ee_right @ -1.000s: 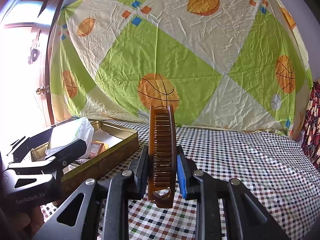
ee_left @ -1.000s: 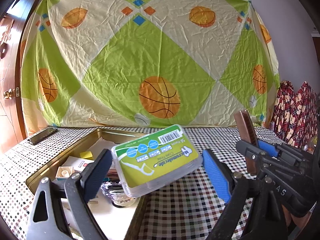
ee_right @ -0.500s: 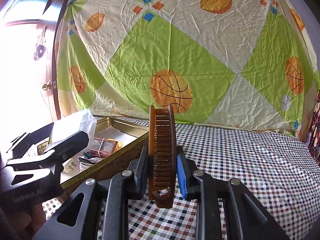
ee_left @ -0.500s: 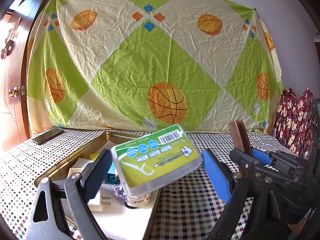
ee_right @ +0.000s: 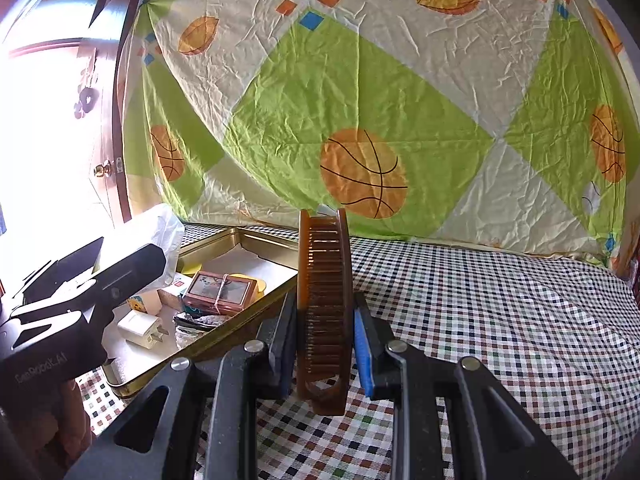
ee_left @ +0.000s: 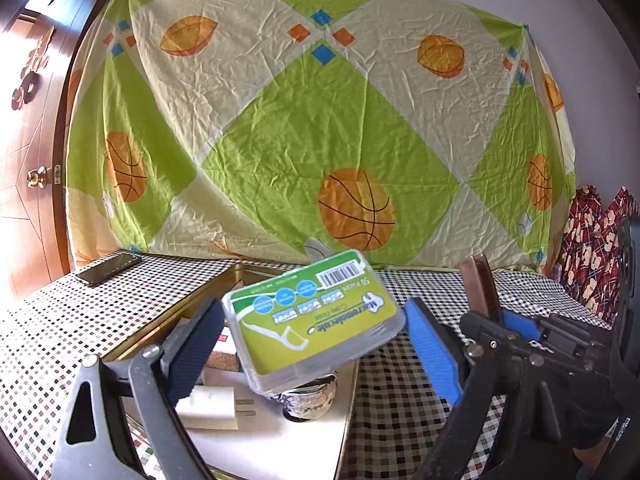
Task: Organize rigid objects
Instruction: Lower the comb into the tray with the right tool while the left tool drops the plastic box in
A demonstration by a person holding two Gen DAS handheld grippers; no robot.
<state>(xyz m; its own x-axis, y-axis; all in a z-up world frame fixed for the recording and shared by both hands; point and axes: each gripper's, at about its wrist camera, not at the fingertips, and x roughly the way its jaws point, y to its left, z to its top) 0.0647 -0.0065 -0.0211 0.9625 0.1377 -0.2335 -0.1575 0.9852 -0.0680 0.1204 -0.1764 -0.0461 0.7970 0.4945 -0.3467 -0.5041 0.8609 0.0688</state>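
Behind the checked table (ee_right: 500, 320) hangs a green and cream sheet (ee_left: 320, 120) printed with basketballs. My left tool (ee_left: 312, 340) stands wide, and the clear floss pick box (ee_left: 312, 328) with its green label sits tilted between the two pads; its left end meets the dark pad, while whether the blue pad on the right presses on it I cannot tell. Held so, the box is in the air over the near part of the gold tin tray (ee_left: 240, 270). Below it in the tray lie a white plug (ee_left: 212, 404) and a small round jar (ee_left: 316, 398), with a pink card box (ee_right: 222, 292) farther in. My right tool (ee_right: 324, 340) is clamped on a brown comb (ee_right: 324, 300), which stands upright between the pads, its hook end down, above the table just beside the tray's right rim. A dark phone (ee_left: 108, 269) lies on the table at the far left, well apart from the tray.
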